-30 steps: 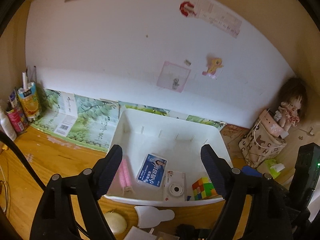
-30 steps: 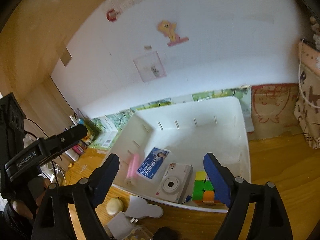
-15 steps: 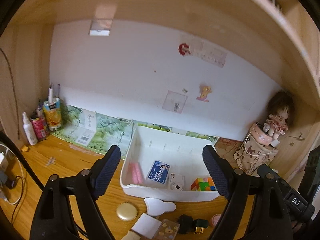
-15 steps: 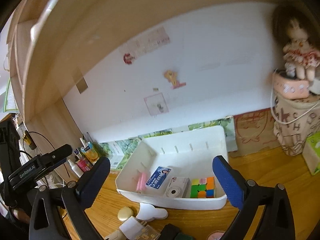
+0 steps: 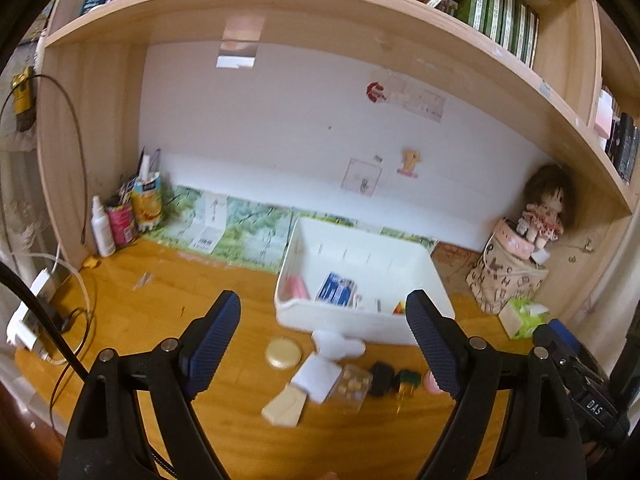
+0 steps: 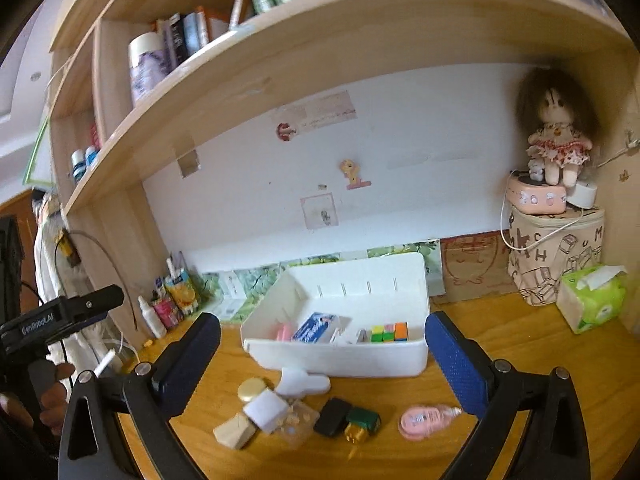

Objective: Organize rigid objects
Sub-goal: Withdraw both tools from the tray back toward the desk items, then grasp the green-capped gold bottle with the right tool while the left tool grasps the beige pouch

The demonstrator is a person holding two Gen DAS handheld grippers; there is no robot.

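Observation:
A white bin (image 6: pixel 360 364) (image 5: pixel 360 326) sits on the wooden desk and holds a pink item (image 6: pixel 283 332), a blue box (image 6: pixel 314 328), a white camera and a colour cube (image 6: pixel 390 332). Loose in front of it lie a gold round tin (image 6: pixel 252 389), a white flat piece (image 6: pixel 304 384), a white square box (image 6: pixel 266 411), a beige block (image 6: pixel 235 434), a clear packet, a black item (image 6: pixel 332 422), a green plug (image 6: pixel 362 424) and a pink oval case (image 6: pixel 424 420). My left gripper (image 5: pixel 324 342) and right gripper (image 6: pixel 322 360) are open, empty, held back above the desk.
Bottles and cartons (image 5: pixel 128 212) stand at the back left by a cable and charger (image 5: pixel 36 320). A patterned bag with a doll (image 6: pixel 556 256) and a green tissue pack (image 6: pixel 592 300) stand at the right. A bookshelf (image 6: pixel 320 40) hangs overhead.
Both grippers have pulled back and up from the bin, so the bin looks smaller and the loose items, shelf and desk sides have come into view. Both stay open.

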